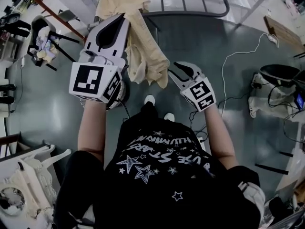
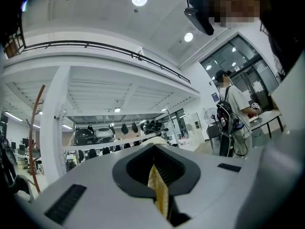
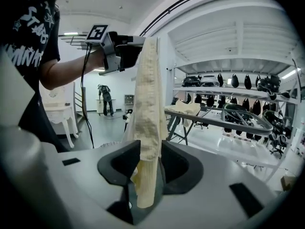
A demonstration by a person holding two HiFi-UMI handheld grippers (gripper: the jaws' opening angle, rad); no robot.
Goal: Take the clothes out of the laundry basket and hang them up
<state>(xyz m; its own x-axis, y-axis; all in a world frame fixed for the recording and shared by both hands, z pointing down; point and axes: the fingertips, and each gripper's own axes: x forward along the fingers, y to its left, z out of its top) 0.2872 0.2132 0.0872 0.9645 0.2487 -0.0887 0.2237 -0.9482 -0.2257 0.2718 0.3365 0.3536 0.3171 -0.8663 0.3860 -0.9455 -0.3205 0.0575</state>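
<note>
so in the head view the left tongs are up high and level at the top of a cream garment that hangs in a long bunched strip, and the right tongs sit lower at its bottom end; from up here the white bodies and marker cubes block the tips, so you can't really see the contact on the cloth. More cream fabric lies over the drying rack at the top edge, which the frame cuts off, and I can't tell if it's the same piece. There's a white ornate thing bottom left, half out of frame, no idea what it is. In the left gripper view the left tongs are pressed together on the cream garment, only a thin sliver of which pokes out between them; the rest is hidden behind the tongs' own body. A person stands far off on the right. In the right gripper view the right tongs are spread, and the cream garment drops straight down through the gap with its tail end dangling toward the camera. It sits between the pads but doesn't look squeezed. Higher up the left tongs hold the strip's top, tips buried in the cloth, and the drying rack runs behind on the right
</note>
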